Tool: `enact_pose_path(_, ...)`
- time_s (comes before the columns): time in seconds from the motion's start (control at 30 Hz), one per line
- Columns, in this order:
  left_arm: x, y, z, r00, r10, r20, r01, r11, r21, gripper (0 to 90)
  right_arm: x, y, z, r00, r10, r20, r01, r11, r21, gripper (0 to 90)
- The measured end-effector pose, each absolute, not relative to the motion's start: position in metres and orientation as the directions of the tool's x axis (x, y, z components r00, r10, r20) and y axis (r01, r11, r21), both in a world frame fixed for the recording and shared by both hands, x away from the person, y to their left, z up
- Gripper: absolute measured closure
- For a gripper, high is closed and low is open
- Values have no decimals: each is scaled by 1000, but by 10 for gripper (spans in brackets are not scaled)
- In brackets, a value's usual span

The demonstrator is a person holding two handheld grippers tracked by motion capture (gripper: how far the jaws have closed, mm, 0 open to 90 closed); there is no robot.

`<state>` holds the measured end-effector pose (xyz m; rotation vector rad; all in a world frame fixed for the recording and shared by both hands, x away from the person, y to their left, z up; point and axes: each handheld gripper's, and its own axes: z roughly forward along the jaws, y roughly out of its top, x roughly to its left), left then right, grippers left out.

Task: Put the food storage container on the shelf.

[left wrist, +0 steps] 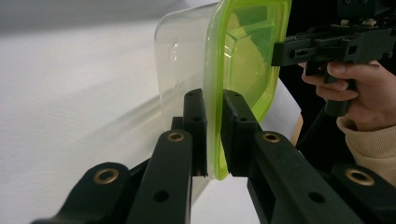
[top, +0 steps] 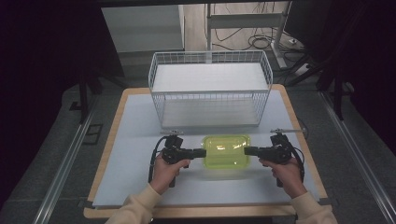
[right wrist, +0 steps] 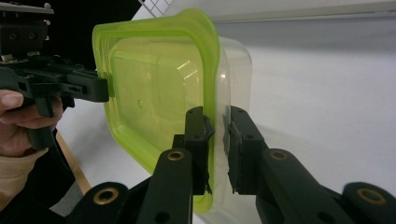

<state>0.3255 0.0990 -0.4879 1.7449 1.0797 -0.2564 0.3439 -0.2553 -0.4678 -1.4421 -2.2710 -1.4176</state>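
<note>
Lifting looks to be the step in hand: both grippers pinch the rim of the lidded container (top: 226,151), low in the middle of the high view, in front of the wire basket (top: 210,88). The left gripper (left wrist: 213,135) clamps the green lid's edge between its fingers (left wrist: 194,116); the right gripper (right wrist: 216,149) does likewise on the opposite side. Next, I judge, it must be raised level and carried toward the basket, both grips kept firm over the counter (top: 135,135).
</note>
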Motion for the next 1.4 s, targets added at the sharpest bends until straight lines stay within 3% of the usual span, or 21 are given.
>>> enact_pose_path(0.97,324,112,-448,635,546,-547,696,-97,712,817,341,-246,-437,-608,632,481,685,111,720,800)
enact_pose_path(1.4,330,122,-416,649,553,-523,661,-69,747,817,350,-234,-399,-644,629,435,628,110,771,800)
